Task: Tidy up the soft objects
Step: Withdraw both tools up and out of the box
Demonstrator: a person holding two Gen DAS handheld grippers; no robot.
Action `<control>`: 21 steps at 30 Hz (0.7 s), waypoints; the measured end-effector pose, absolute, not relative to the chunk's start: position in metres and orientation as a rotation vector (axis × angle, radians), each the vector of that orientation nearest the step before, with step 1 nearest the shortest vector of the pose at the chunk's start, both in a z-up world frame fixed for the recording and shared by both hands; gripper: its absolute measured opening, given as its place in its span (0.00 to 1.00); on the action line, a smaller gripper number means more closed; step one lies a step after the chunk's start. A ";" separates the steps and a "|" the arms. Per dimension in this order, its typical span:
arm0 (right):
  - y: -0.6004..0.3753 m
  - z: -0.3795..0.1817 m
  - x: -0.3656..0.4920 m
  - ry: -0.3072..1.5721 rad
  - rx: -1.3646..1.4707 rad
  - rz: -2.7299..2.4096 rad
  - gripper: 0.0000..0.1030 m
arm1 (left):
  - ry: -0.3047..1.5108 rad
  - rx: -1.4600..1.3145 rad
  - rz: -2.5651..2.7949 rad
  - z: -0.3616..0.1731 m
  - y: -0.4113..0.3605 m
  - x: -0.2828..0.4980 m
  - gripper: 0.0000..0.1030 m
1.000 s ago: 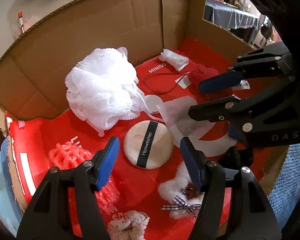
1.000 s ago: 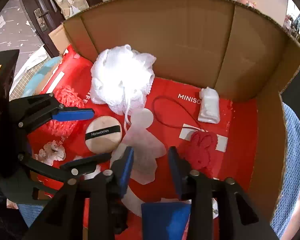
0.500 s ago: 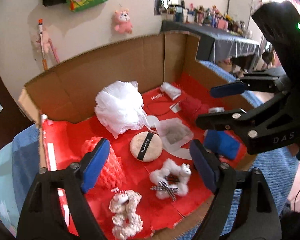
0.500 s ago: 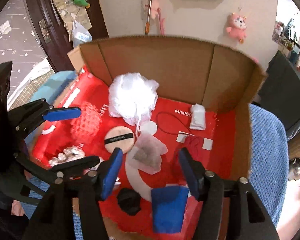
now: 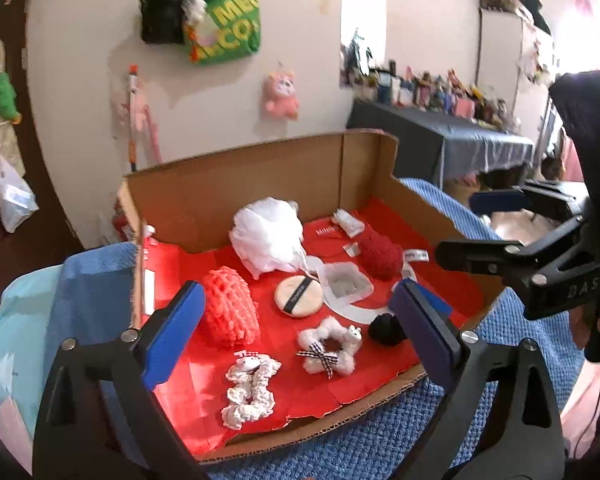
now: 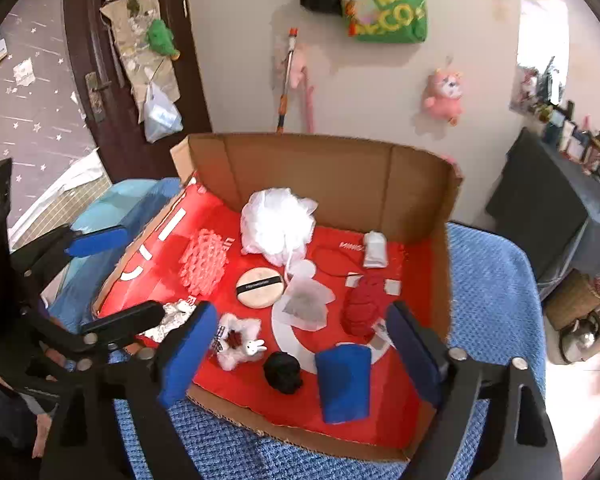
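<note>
A blue knitted blanket (image 6: 496,280) covers the surface under an open brown cardboard box (image 6: 324,168) lined with red paper (image 6: 404,396), which lies below and ahead of both handheld grippers. The left gripper (image 5: 296,326), with black arms and blue pads, hangs above the box's near edge, its jaws opening wide with nothing between them. The right gripper (image 6: 300,350), of the same build, is likewise opening and holds nothing.

Farthest ahead of the left gripper, by the back wall, sits a white mesh bath pouf (image 5: 267,237). Just beyond the left gripper's left finger is a coral-pink bubbly sponge (image 5: 230,309). A dark red knitted plush (image 6: 364,310) lies ahead of the right gripper's right finger, and a folded blue cloth (image 6: 344,380) lies closest below the right gripper, between its fingers in that view. A clear plastic pouch (image 6: 306,304) rests beside a round beige powder puff with a black band (image 6: 259,287), both ahead of the jaws at mid-box. Nearer the left gripper are a white fluffy scrunchie with a checked bow (image 5: 330,346) and a cream crochet scrunchie (image 5: 249,390). A small black ball of yarn (image 6: 283,372) sits just left of the blue cloth, and a small white folded packet (image 6: 375,249) lies far ahead by the back wall.
</note>
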State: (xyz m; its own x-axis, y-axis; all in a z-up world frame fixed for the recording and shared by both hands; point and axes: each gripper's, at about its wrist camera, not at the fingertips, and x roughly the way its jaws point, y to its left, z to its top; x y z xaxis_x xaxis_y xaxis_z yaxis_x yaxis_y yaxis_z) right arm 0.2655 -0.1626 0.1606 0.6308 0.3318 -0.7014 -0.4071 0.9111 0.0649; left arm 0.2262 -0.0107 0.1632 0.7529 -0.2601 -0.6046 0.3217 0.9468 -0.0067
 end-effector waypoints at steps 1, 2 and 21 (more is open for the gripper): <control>-0.164 0.161 0.261 0.766 -0.102 0.415 0.93 | 0.626 0.094 -0.306 0.164 -0.010 0.223 0.94; -0.165 0.161 0.256 0.747 -0.101 0.399 0.94 | 0.613 0.089 -0.296 0.164 -0.009 0.219 0.94; -0.176 0.106 0.223 0.550 -0.077 0.222 1.00 | 0.527 0.055 -0.161 0.113 -0.009 0.201 0.95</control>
State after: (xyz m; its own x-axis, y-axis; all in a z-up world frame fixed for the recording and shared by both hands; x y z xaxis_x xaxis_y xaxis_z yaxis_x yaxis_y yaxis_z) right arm 0.2235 -0.1758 0.1056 0.8295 0.1881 -0.5258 -0.2294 0.9732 -0.0137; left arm 0.2011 -0.0092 0.1133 0.8521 -0.1383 -0.5047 0.1666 0.9860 0.0111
